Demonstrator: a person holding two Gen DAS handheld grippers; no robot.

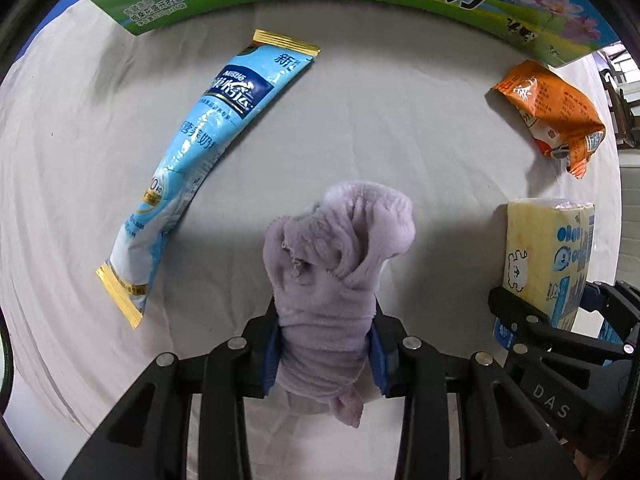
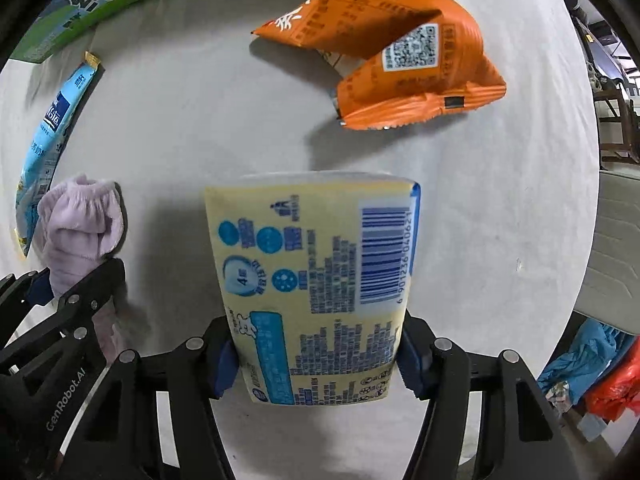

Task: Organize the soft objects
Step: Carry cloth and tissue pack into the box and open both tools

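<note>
Soft lilac cloth (image 1: 332, 280) is clamped by left claw (image 1: 326, 356); light, yielding tissue pack (image 2: 316, 280) is gripped mid-body by right claw (image 2: 316, 364).

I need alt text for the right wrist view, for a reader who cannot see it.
The right tool grips a yellow tissue pack above a white tablecloth. An orange snack bag lies beyond it; at left, the left tool holds a lilac sock.

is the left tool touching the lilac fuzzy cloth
Touching. The left wrist view shows the left tool with its blue pads pressed against both sides of the bunched lilac fuzzy cloth, squeezing it narrow between them.
</note>
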